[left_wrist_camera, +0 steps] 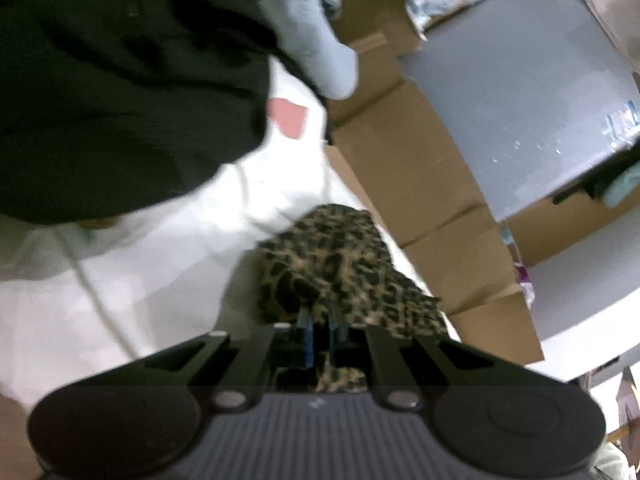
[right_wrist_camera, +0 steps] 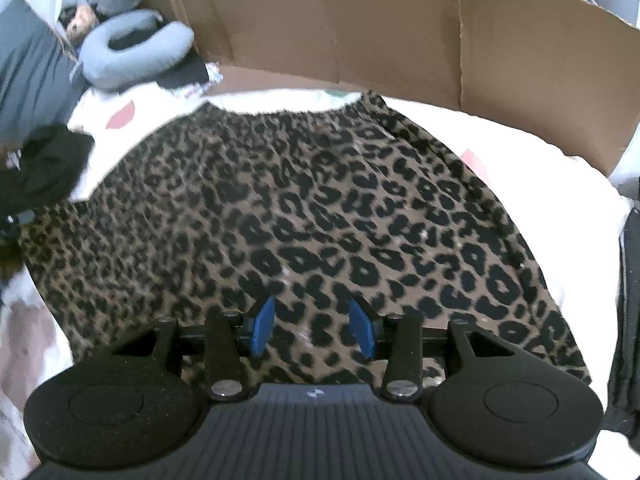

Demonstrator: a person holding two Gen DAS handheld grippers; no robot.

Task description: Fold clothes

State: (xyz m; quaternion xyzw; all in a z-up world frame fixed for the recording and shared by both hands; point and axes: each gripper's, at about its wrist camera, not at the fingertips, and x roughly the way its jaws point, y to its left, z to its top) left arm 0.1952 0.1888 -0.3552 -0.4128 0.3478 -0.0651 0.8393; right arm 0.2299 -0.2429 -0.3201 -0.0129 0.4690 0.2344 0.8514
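A leopard-print skirt [right_wrist_camera: 304,216] lies spread flat on a white bed sheet [right_wrist_camera: 552,168], its elastic waistband at the far side. My right gripper [right_wrist_camera: 314,320] is open, its blue pads [right_wrist_camera: 262,322] hovering just above the skirt's near hem. In the left wrist view my left gripper [left_wrist_camera: 320,322] is shut on a bunched corner of the leopard-print skirt [left_wrist_camera: 340,264], lifted off the sheet [left_wrist_camera: 160,280].
A black garment [left_wrist_camera: 120,92] lies on the sheet at the left, also in the right wrist view [right_wrist_camera: 44,168]. Cardboard boxes [right_wrist_camera: 400,28] wall the bed's far side. A grey neck pillow [right_wrist_camera: 136,46] sits at the far left. A grey board [left_wrist_camera: 520,92] rests on boxes.
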